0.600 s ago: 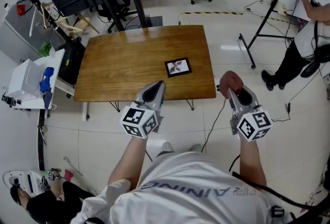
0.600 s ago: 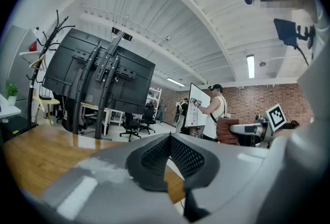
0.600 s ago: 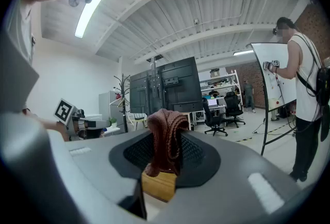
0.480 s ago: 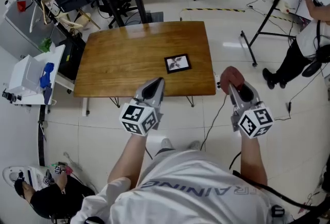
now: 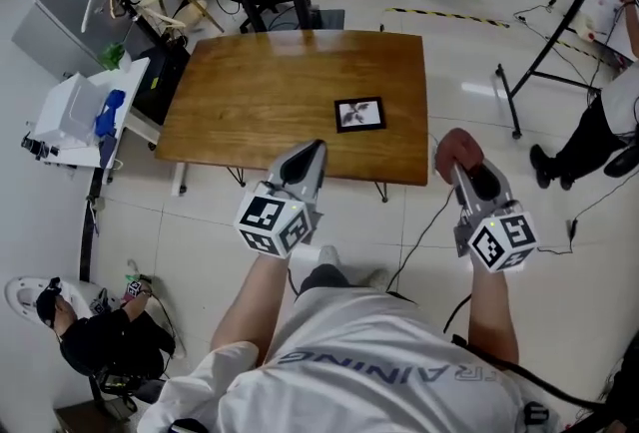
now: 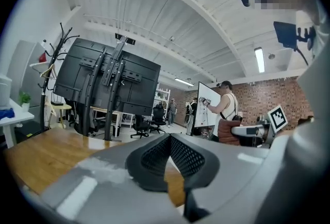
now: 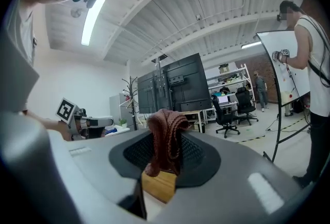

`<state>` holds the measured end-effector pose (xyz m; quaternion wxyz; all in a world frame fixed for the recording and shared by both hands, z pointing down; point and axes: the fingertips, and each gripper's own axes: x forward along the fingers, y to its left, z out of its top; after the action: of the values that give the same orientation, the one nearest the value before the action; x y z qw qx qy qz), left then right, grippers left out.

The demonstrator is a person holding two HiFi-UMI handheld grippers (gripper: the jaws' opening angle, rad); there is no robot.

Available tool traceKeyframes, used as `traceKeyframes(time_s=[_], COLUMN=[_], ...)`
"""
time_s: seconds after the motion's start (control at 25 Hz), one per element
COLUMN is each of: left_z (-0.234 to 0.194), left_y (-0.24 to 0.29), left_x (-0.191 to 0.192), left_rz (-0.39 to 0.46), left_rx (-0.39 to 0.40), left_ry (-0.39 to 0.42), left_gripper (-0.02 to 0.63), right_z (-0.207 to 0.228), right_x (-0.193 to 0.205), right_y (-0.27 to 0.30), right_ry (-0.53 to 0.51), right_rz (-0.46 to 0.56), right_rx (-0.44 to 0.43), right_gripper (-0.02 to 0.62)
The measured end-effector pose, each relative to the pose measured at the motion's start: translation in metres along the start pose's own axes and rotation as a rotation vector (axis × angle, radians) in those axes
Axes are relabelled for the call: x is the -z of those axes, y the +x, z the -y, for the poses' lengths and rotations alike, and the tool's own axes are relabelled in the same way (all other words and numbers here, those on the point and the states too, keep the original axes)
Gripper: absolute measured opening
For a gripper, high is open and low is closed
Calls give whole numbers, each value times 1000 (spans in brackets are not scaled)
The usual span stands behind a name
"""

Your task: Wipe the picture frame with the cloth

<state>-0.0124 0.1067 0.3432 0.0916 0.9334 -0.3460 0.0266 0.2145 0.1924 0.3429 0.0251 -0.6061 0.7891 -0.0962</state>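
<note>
Two grippers are held out short of the wooden table (image 5: 270,92), both over the floor before its near edge, and neither is touching anything on it. We find the left gripper (image 6: 169,138) with its jaws brought together at the tips and nothing between them. The right gripper (image 7: 164,158) is clamped on a reddish-brown knitted cloth (image 7: 166,138), a bunched fold of which stands up above the jaw tips. The picture frame (image 5: 359,114) lies flat and face up on the table's right half, towards the near edge, well apart from both grippers and nearer the right one. We judge the wipe itself as not yet begun; the step in hand is the approach. To do it well, the right gripper should be carried forward and somewhat left until the cloth is over the frame, then lowered so that the cloth alone, not the hard jaw tips, meets the glass. In our judgement a frame lying loose on a polished top will likely slide, so the left gripper ought to steady one edge while light, overlapping strokes cover the face and border.
</note>
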Motion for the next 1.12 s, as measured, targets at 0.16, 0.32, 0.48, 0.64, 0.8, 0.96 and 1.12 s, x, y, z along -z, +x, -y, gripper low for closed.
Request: traceKeyframes(time_s=[0.16,0.32,0.48,0.64,0.8,0.96,1.12], left_z=[-16,-42,-80,-118,-154,-174,-183], left_y=[5,21,47,78,101,119,129], left_x=[3,2,-1,-9,-20,-13,-4], left_rz=[3,11,2,-13,-18,-45,-67], left_rx=[-25,-23,-15,12,48,76,82], left_ry=[-19,-40,-46,-7,-14,-39,-69], left_gripper=[3,3,3,3,3,3,3], right_z=[2,5,7,18,19,17,20], right_x=[4,4,-1,-6,-12,-14,-12], right_y=[19,51,92,131,170,198,215], right_ry=[2,-6,-13,-9,1,1,3], right_rz=[-12,-32,-48,-45,-52,-63,-83], right_rx=[-20,-16,-1,44,80,95,93], right_gripper=[120,120,120,120,120,120,120])
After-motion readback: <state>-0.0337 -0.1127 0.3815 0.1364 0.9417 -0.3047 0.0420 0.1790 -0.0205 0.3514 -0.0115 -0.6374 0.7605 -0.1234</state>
